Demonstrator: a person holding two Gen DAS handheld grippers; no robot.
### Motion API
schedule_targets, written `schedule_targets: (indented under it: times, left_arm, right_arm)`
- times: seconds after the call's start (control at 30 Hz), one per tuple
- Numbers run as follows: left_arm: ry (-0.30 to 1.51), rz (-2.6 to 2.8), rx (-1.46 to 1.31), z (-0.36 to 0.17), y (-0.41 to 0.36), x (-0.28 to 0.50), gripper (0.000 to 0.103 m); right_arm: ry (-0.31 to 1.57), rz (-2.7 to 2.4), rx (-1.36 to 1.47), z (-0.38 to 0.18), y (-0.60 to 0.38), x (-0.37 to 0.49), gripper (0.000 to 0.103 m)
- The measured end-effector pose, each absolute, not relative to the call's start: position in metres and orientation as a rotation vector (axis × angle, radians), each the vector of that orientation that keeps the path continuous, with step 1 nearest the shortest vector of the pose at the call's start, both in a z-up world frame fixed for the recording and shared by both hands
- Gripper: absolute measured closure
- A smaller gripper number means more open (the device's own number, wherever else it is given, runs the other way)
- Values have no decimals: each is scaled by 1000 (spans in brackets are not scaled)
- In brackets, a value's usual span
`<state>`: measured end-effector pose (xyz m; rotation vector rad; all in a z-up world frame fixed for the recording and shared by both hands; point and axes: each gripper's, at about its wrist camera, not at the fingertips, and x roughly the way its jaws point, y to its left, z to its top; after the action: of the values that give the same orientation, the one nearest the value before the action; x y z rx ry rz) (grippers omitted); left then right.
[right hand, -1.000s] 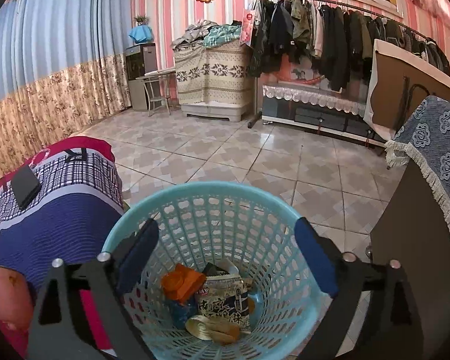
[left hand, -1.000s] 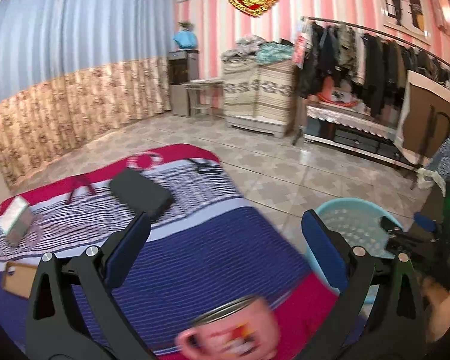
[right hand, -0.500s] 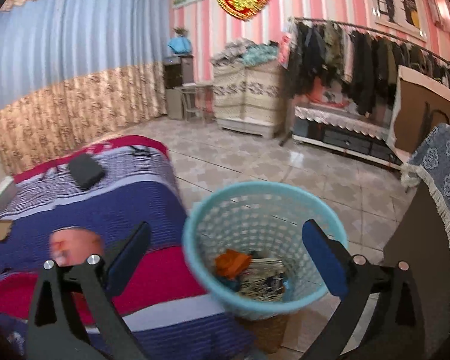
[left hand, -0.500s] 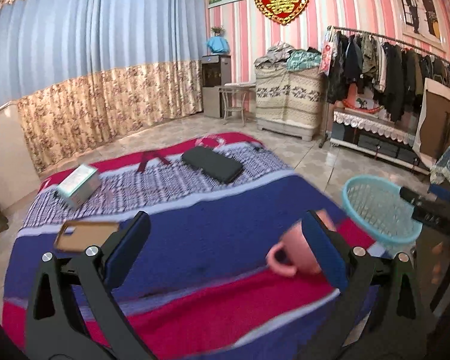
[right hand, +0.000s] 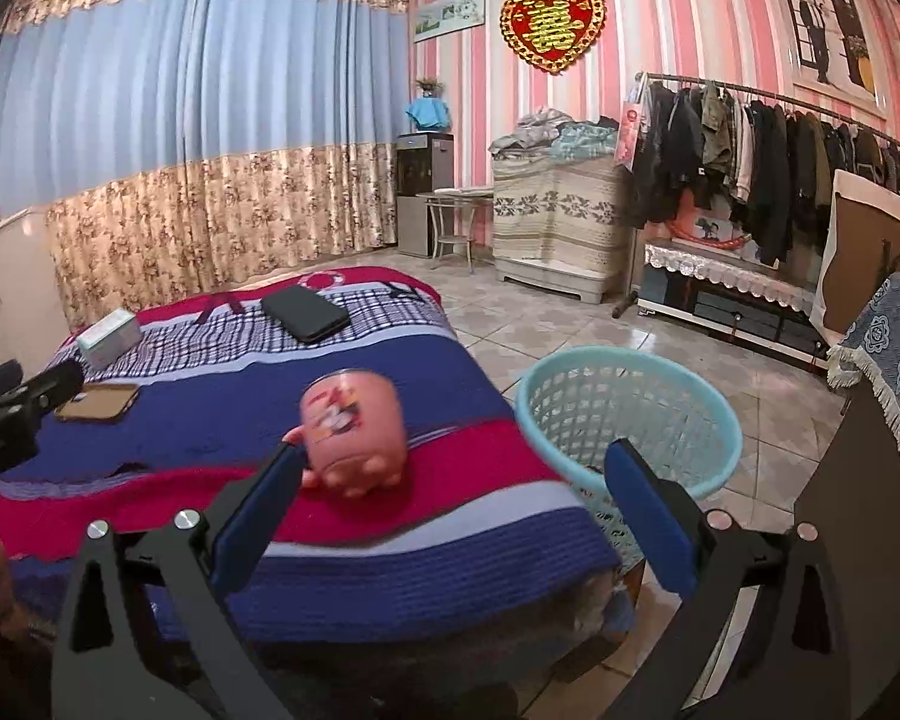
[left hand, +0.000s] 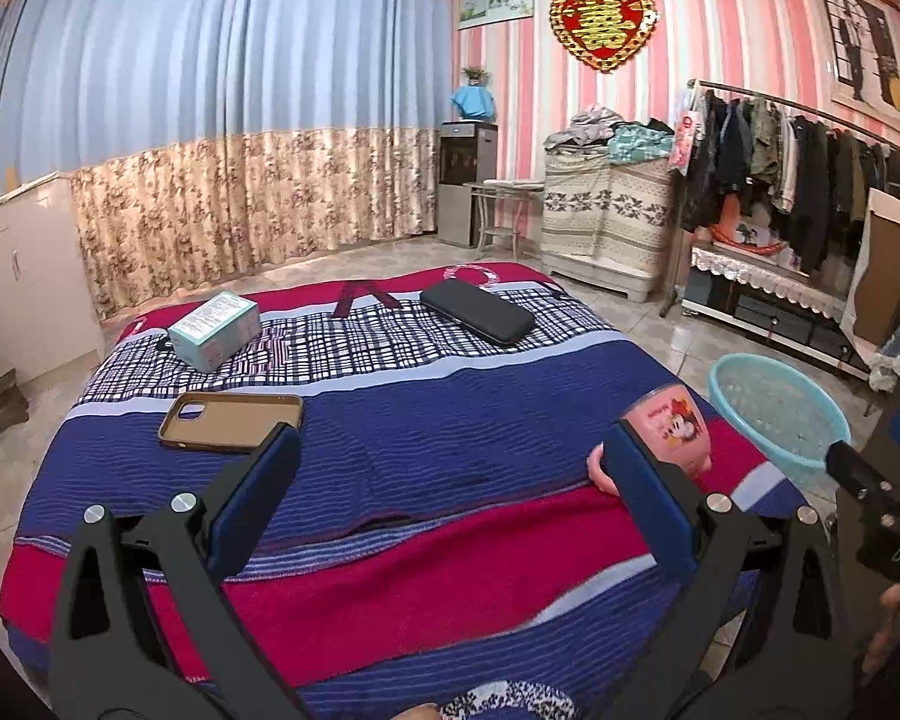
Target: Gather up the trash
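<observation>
A light blue mesh waste basket (right hand: 627, 414) stands on the tiled floor beside the table's right edge; it also shows in the left wrist view (left hand: 777, 411). Its contents are hidden from here. My left gripper (left hand: 450, 498) is open and empty above the striped cloth's near part. My right gripper (right hand: 450, 501) is open and empty, held above the table's near right corner, left of the basket. A pink cartoon mug (right hand: 351, 429) stands on the cloth just beyond the right gripper; in the left wrist view the mug (left hand: 666, 432) sits behind my right finger.
On the blue, red and plaid cloth (left hand: 450, 420) lie a brown phone case (left hand: 231, 414), a pale green box (left hand: 213, 330) and a black pouch (left hand: 477, 312). A dark cabinet with a blue fringed cover (right hand: 894, 420) stands right of the basket. A clothes rack (right hand: 750, 138) lines the far wall.
Both grippers have pulled back and up from the basket and swung left toward the table. The basket now sits farther away, and more of the cloth is in view.
</observation>
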<state>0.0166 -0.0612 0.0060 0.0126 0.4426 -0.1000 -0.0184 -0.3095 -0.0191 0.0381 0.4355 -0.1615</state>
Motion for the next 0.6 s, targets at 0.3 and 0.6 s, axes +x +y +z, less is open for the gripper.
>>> schedule_targets:
  times: [0.3, 0.6]
  left_arm:
    - [411, -122, 55, -4, -67, 4, 5]
    - [421, -156, 43, -18, -71, 3, 5]
  right_arm:
    - [396, -154, -9, -23, -297, -27, 5]
    - [384, -149, -10, -23, -299, -27, 5]
